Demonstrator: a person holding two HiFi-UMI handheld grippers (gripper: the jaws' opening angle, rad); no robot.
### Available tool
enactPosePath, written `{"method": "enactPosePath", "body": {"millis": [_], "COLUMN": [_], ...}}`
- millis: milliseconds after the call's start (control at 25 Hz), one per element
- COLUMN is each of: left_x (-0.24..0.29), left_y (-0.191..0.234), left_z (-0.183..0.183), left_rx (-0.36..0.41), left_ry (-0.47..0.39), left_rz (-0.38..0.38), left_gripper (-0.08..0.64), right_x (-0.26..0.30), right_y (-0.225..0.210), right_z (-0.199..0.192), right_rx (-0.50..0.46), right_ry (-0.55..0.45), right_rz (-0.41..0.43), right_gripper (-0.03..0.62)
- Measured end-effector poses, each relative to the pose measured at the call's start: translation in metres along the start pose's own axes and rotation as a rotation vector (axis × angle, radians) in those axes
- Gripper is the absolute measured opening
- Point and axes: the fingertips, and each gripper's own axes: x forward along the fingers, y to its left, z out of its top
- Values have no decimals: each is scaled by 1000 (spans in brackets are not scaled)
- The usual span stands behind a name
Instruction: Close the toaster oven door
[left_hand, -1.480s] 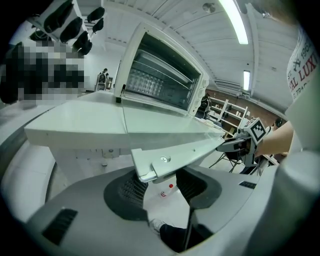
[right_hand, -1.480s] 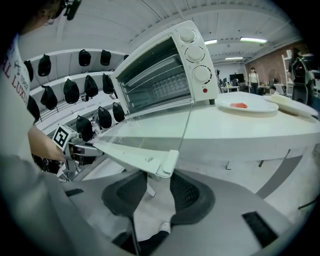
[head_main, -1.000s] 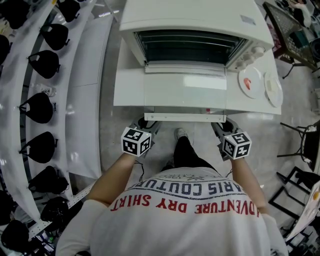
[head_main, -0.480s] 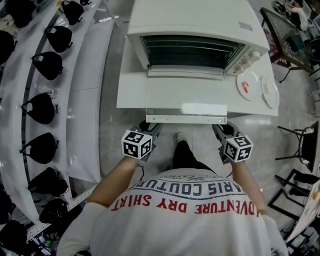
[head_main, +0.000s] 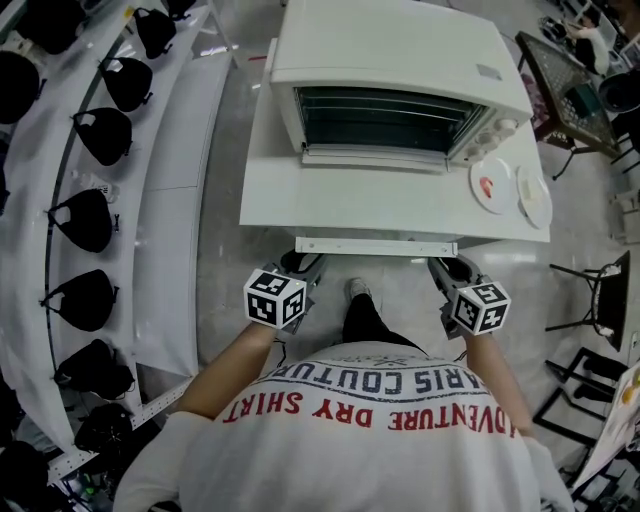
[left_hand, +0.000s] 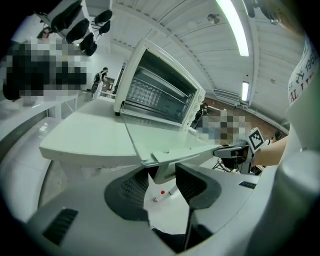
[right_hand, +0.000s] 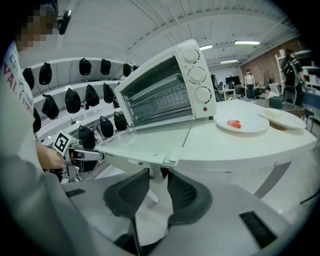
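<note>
A white table (head_main: 268, 200) is seen from above, with a white toaster oven (head_main: 400, 50) set at its far side. The oven's door (head_main: 375, 200) is dropped fully open and laid flat over the tabletop, its handle (head_main: 375, 246) jutting past the near edge. The left gripper (head_main: 299, 264) is held just below the handle's left end, the right gripper (head_main: 449, 268) just below its right end. Both pairs of jaws are kept partly apart, nothing clamped between them. Right of the door, a plate (head_main: 497, 172) carrying a red scrap of food (head_main: 486, 187) is set beside a second plate (head_main: 533, 197).
</note>
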Motion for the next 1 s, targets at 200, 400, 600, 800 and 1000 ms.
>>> {"method": "enactPosePath", "body": {"millis": [200,400,600,800,1000], "left_x": [-6,-14,-22,-29,-33], "left_y": [-5,-9,-14,-19,-23], "left_z": [8,19,33,46,58], "left_rx": [1,5,14,21,24], "left_ry": [2,-5,-27,-50,-48], "left_rz": [-10,-21,-25,-22,-17], "left_gripper": [187,187,189,190,190], "right_x": [-7,-15,-24,-31,-37], "right_y": [4,9,13,17,19], "right_z": [8,19,33,46,58], "right_rx": [15,28,30,33,27], "right_ry": [-21,-54,-90,-119,-131], "right_rz": [1,4,11,6,-2], "right_gripper": [121,120,121,121,122]}}
